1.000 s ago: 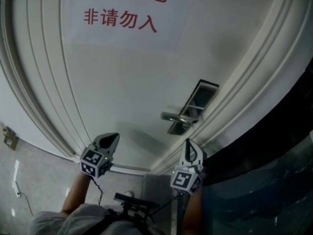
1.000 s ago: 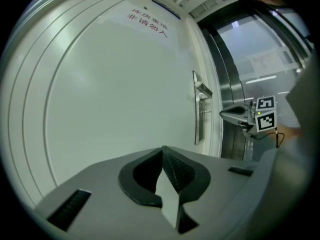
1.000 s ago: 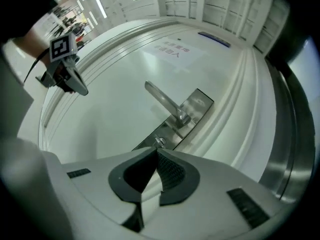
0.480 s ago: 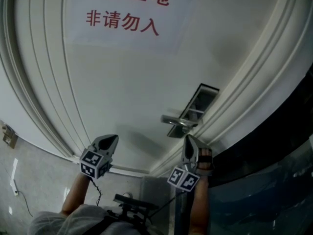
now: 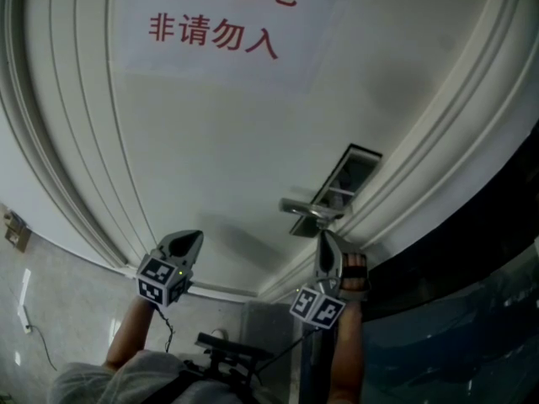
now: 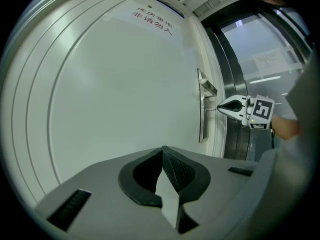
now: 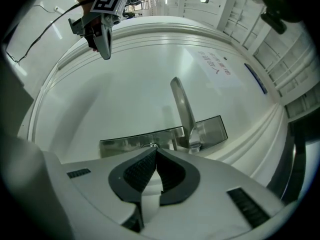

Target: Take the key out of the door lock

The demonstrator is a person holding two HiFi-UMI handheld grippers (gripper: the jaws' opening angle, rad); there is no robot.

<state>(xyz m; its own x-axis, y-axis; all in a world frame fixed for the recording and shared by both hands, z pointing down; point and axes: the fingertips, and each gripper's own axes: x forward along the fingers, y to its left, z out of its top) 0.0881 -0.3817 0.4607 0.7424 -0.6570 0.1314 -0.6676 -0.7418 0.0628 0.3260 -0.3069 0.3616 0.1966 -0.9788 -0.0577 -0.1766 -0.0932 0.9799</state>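
At the door's latch edge, just below the lever handle point(image 5: 307, 209), the right gripper point(image 5: 323, 238) points at the metal lock plate point(image 5: 344, 183) with its tips almost against it. Its jaws are closed. In the right gripper view the ribbed pads meet at the tips, and a small metallic piece shows just beyond them, against the plate. The left gripper view shows a thin sliver bridging the gap between those tips and the plate. I take this to be the key point(image 6: 212, 109), still seated in the lock, with its head pinched by the right gripper.

The left gripper point(image 5: 195, 237) hangs well apart, out in front of the plain white door point(image 5: 219, 141) and below the paper sign point(image 5: 215, 23) with red characters. Its jaws are together with nothing between them, and it touches nothing.

The step in hand looks like the grip on the key, with the withdrawal itself not yet done, since the key has not come clear of the plate. Whether the key stands at the angle at which the cylinder will release it is too small to tell.

The next move calls for a straight pull away from the door along the line of the keyway, with the pinch kept firm. The key head is thin and smooth, so a sideways tug could let it slip from the pads or bind it in the lock. The handle sits close above the gripper and needs to be avoided on the way out.
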